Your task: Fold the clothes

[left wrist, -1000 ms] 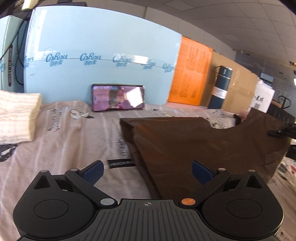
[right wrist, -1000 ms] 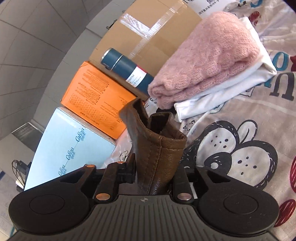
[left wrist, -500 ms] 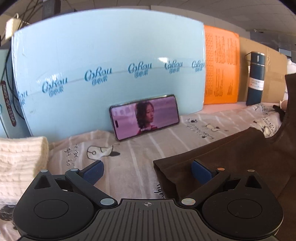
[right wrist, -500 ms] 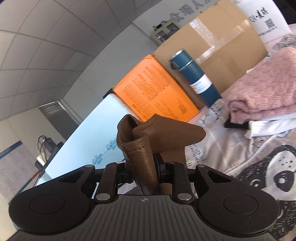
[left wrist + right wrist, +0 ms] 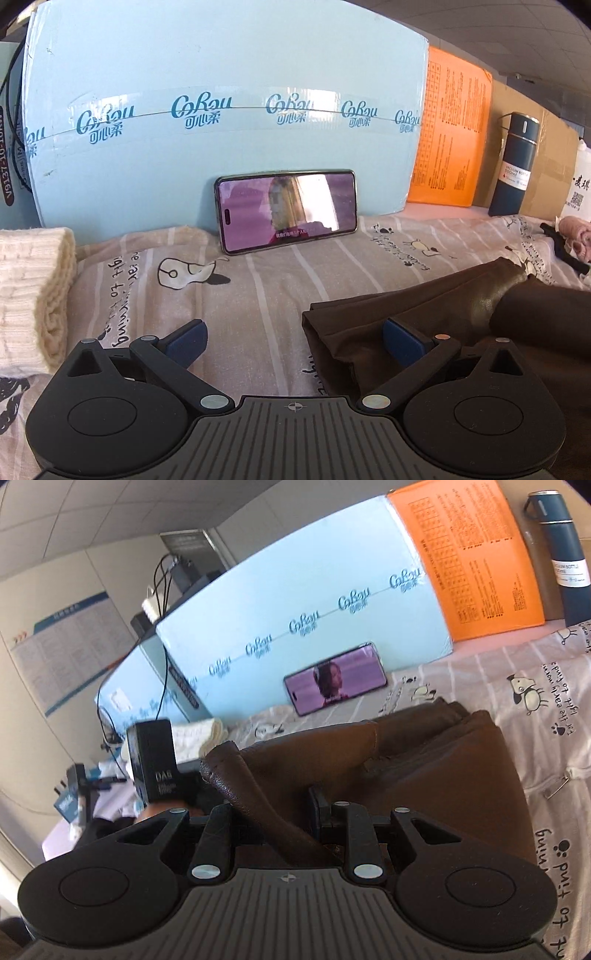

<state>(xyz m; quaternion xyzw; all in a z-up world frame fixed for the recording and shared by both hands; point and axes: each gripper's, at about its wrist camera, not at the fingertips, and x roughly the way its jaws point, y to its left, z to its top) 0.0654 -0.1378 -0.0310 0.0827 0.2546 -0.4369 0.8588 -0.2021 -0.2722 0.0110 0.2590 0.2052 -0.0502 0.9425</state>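
Observation:
A dark brown leather garment (image 5: 424,306) lies folded over on the printed bedsheet (image 5: 280,280), at the right of the left wrist view. My left gripper (image 5: 295,339) is open and empty, its right finger resting at the garment's left edge. In the right wrist view the garment (image 5: 436,768) spreads out ahead. My right gripper (image 5: 273,812) is shut on a fold of its brown edge, held just above the pile. The left gripper's body (image 5: 155,764) shows at the left of that view.
A phone (image 5: 288,210) playing video leans on a light blue box (image 5: 221,110) at the back. An orange box (image 5: 450,136), a blue flask (image 5: 515,166) and cardboard stand to the right. A cream knit (image 5: 33,295) lies left, a pink knit (image 5: 576,236) far right.
My right gripper has swung the held brown edge over to the left and down onto the rest of the garment. My left gripper has moved in towards the garment's left edge, still open.

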